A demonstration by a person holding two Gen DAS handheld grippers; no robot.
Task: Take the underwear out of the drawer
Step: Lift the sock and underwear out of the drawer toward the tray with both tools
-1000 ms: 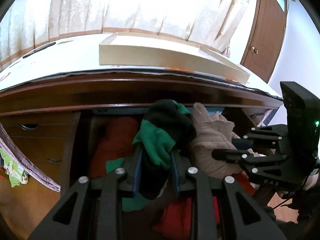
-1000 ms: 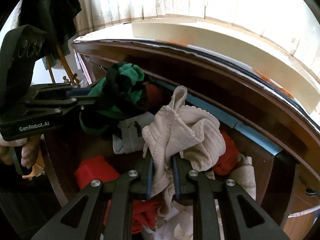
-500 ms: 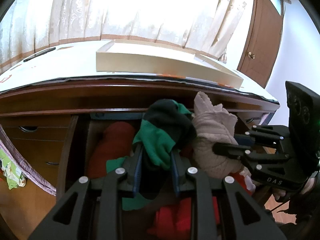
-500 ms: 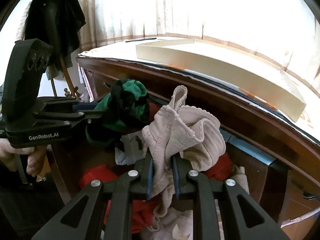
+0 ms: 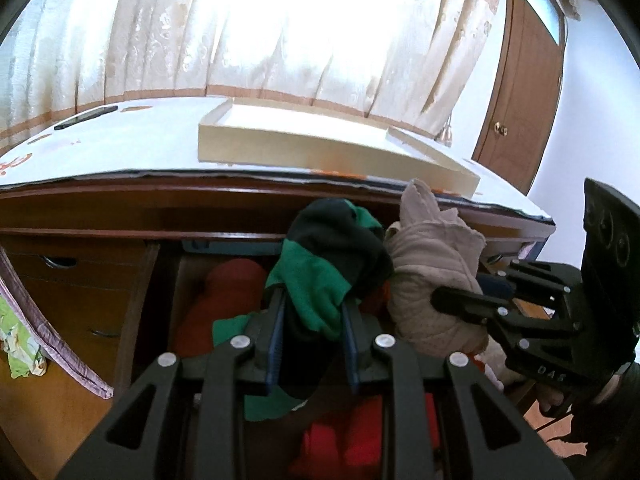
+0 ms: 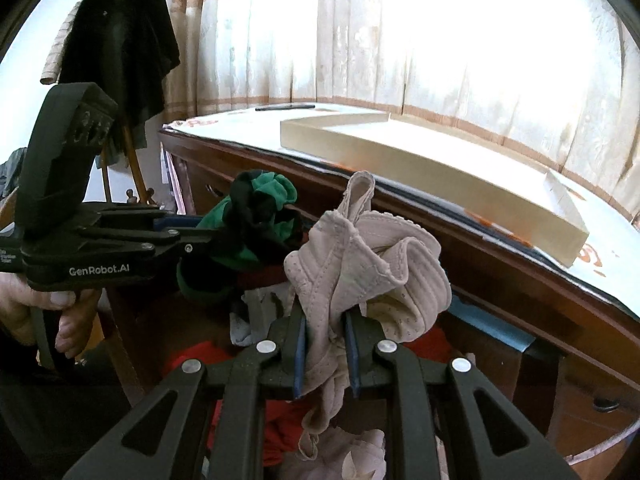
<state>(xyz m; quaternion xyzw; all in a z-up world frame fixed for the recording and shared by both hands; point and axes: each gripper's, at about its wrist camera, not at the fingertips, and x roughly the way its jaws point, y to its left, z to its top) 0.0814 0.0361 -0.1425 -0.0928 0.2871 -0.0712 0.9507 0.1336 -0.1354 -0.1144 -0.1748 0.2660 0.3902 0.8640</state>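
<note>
Nearest: left claw [image 5: 312, 332] pinching a green-and-black garment [image 5: 328, 264], cloth bunched between the blue pads and spilling up over the tips. Right claw [image 6: 326, 344] pinching a beige garment [image 6: 360, 264] the same way, a tail of it hanging down between the fingers. Both pieces are held up off the pile, side by side and about touching (seen from both wrist views).

Below and behind them: open drawer [image 5: 160, 280] with more clothing left in it, namely red fabric [image 5: 352, 436], a rust-coloured piece [image 5: 232, 288] and pale items [image 6: 344, 456] at the bottom. The hanging ends of both garments reach toward the pile; cannot tell whether they are fully free of it.

Further back: the surface [image 5: 132, 148] above the drawer, carrying a shallow cream tray [image 5: 320, 152]; curtain [image 5: 280, 32] beyond.

Status, as judged: grasp and lift done for two pieces. Left: carry them clear of the drawer front and set them down, presumably on the surface or in the tray. Remaining drawer contents untouched.
</note>
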